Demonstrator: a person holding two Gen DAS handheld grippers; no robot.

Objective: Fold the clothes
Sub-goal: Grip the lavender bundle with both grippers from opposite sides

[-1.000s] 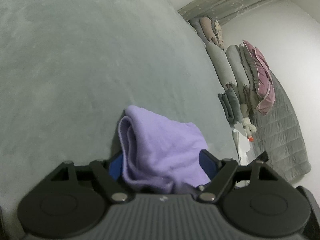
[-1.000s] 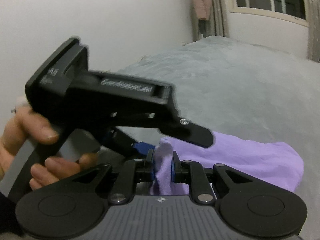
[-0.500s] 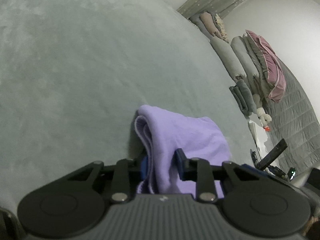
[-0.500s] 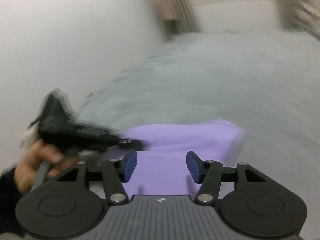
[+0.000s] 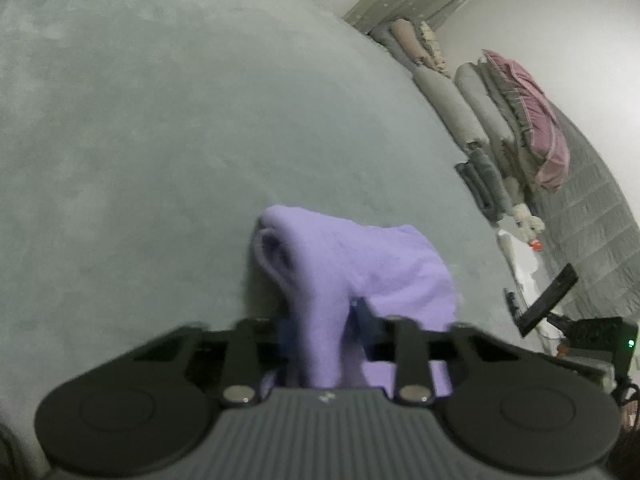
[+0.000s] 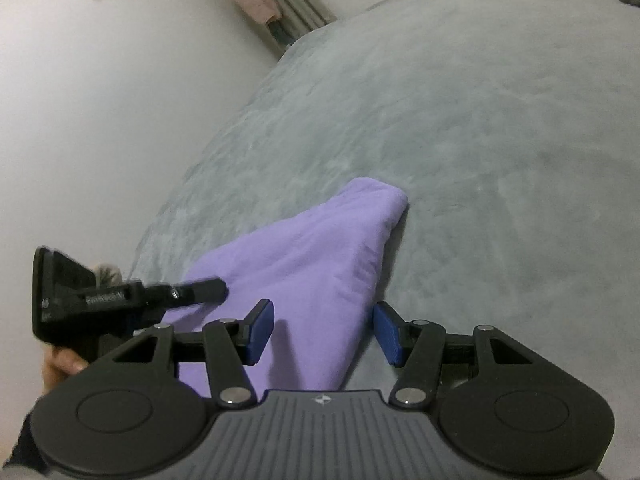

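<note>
The purple cloth (image 6: 316, 264) is spread on the grey bed cover (image 6: 500, 128), with bare cover beyond its folded edge. It is clamped by the left gripper (image 5: 320, 320); the right gripper (image 6: 323, 332) is held above it, jaws apart.

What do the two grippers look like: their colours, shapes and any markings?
Both grippers are black, each with two round discs, a ribbed grey plate bearing a small white logo, silver pivot screws and linkage arms. The right gripper has blue pads. The left gripper shows the same build; seen from the side, it carries pale lettering.
</note>
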